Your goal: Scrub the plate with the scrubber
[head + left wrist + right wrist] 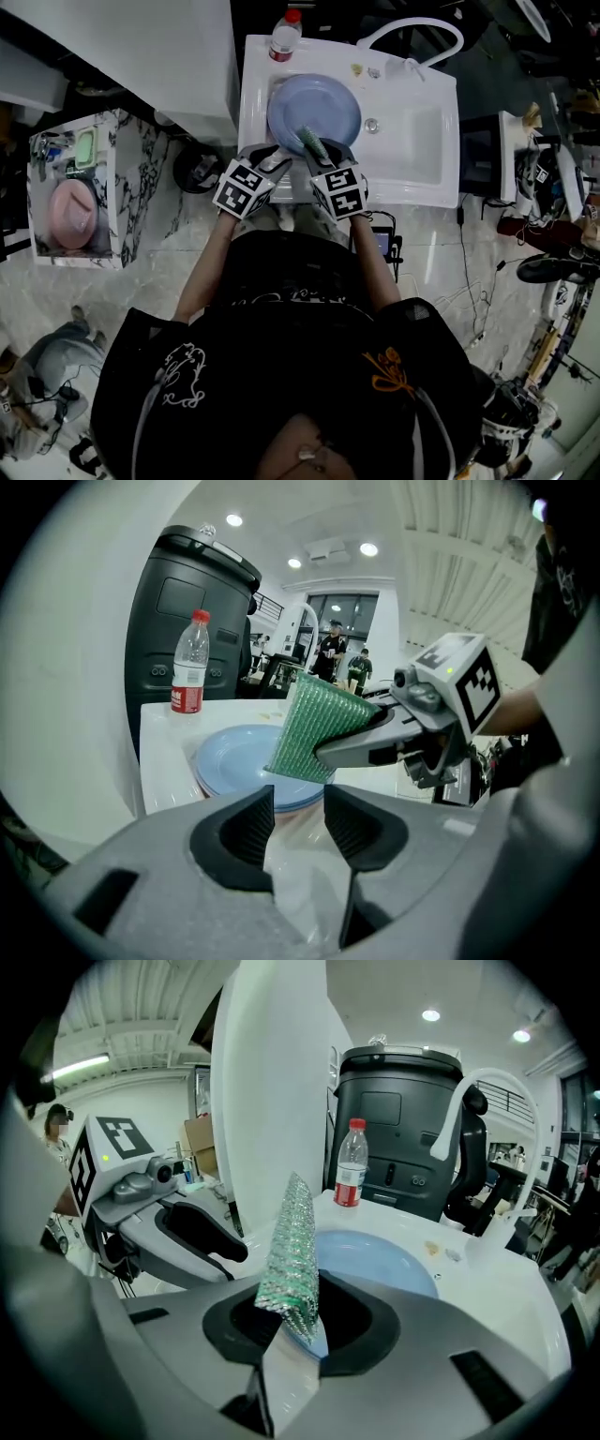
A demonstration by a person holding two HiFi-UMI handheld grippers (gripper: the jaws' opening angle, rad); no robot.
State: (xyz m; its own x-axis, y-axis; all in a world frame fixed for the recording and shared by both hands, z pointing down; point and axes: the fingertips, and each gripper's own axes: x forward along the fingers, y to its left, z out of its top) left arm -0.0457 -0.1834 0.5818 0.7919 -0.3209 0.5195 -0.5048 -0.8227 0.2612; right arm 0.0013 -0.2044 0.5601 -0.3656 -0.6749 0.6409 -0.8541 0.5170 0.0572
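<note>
left gripper [300,808]: fingers narrowly apart, empty, at the plate's near rim | bottle [285,36]: upright, sink's back-left corner | plate [319,98]: light blue, flat on the white sink's [422,150] left side | scrubber [292,1241]: green, on edge over the plate, long axis pointing toward the bottle | right gripper [298,1312]: fingers clamped on the scrubber's near end | faucet [417,28]: arches right of the plate

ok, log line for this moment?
right gripper: shut on scrubber | left gripper: open, empty | plate: on sink, scrubber over it, contact unclear
</note>
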